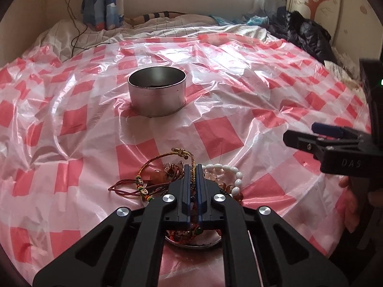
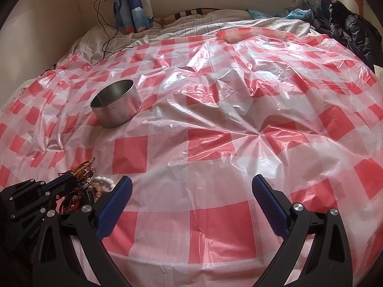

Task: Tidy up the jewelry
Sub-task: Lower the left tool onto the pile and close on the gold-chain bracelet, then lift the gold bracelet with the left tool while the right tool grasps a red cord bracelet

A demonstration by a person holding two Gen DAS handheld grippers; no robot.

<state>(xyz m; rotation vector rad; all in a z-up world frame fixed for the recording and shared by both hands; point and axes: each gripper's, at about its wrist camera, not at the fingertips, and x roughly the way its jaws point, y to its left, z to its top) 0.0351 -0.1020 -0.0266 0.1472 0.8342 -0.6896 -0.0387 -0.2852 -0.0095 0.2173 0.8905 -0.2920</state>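
Observation:
A heap of jewelry lies on the checked plastic sheet: a gold cord bracelet (image 1: 167, 159), a white bead bracelet (image 1: 227, 171), brown cords (image 1: 129, 187) and amber beads. My left gripper (image 1: 193, 167) is down in the heap with its jaws nearly together on a dark beaded strand. A shiny lid or dish (image 1: 194, 242) lies under the gripper. A round metal tin (image 1: 156, 91) stands open farther back; it also shows in the right wrist view (image 2: 116, 102). My right gripper (image 2: 191, 184) is open and empty over the sheet, right of the heap (image 2: 95, 184).
The red-and-white plastic sheet (image 2: 215, 143) covers a bed. A black jacket (image 1: 304, 33) lies at the back right. A black cable (image 2: 105, 35) runs down the wall at the back left. Rumpled bedding lies along the far edge.

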